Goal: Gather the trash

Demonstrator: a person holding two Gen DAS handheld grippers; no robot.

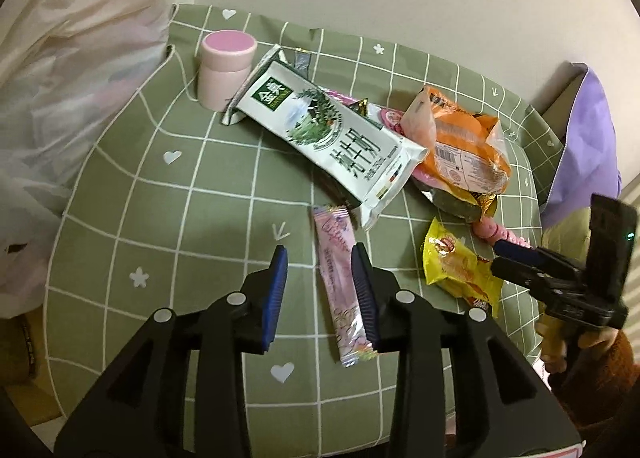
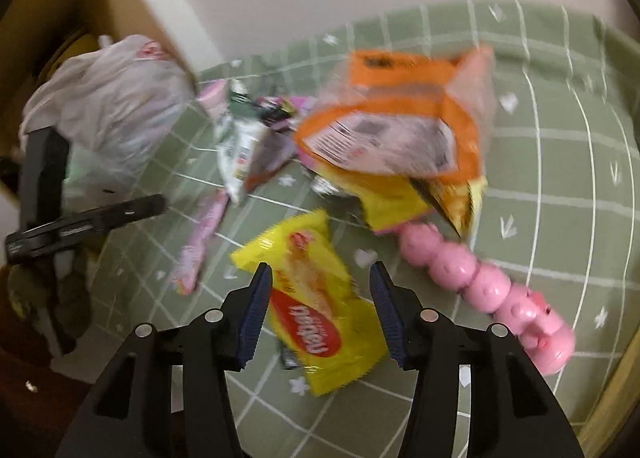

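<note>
While your left gripper (image 1: 320,290) stands spread beside the pink sachet (image 1: 340,282) on the near worktop (image 1: 160,198), your right gripper (image 2: 320,310) straddles the yellow snack wrapper (image 2: 316,306), jaws apart, seemingly ready to pinch it.

Carton (image 1: 320,126) behind stick sachet (image 1: 344,286), snack pack (image 1: 460,270) to its right

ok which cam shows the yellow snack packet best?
Right wrist: the yellow snack packet lies centred between the open right claw fingers, logo readable despite blur. Left wrist shows it small, near the right edge, sharper but crumpled and partly hidden.
</note>
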